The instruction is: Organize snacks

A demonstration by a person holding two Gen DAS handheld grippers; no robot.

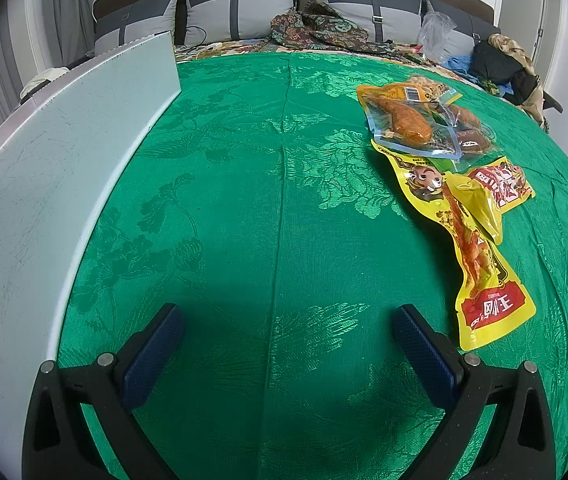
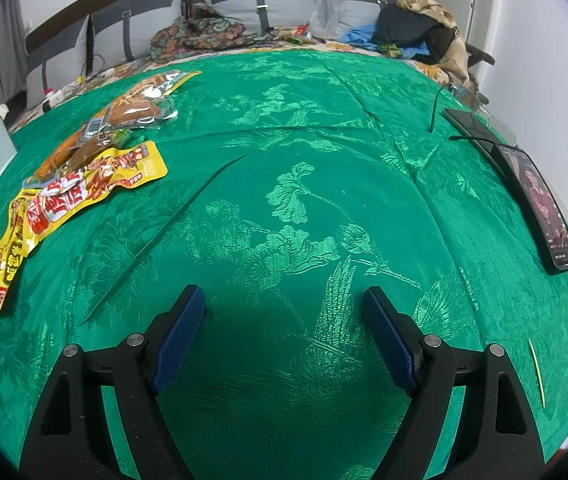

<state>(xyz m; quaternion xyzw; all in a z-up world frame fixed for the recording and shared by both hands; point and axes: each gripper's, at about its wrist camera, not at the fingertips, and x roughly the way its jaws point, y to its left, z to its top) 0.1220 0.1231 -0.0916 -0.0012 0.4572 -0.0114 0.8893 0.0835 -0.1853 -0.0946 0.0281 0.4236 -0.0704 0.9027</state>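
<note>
Green patterned cloth [image 1: 244, 200] spread over the counter, white board [image 1: 44, 184] cut off at the left edge. Snack packets [image 1: 436, 128] overlapped, lower ones half hidden; long yellow packet [image 1: 480, 248] lying far-to-near at the right. Left gripper [image 1: 288, 336] and right gripper [image 2: 284, 316] angled down, fingers spread wide, nothing between.

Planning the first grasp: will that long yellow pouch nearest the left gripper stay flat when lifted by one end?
Probably not. The long yellow pouch looks like thin film, already kinked mid-length, so it will likely droop. Glossy surface may slip in the pads. Looks light; a push should slide it across the green cloth.
</note>
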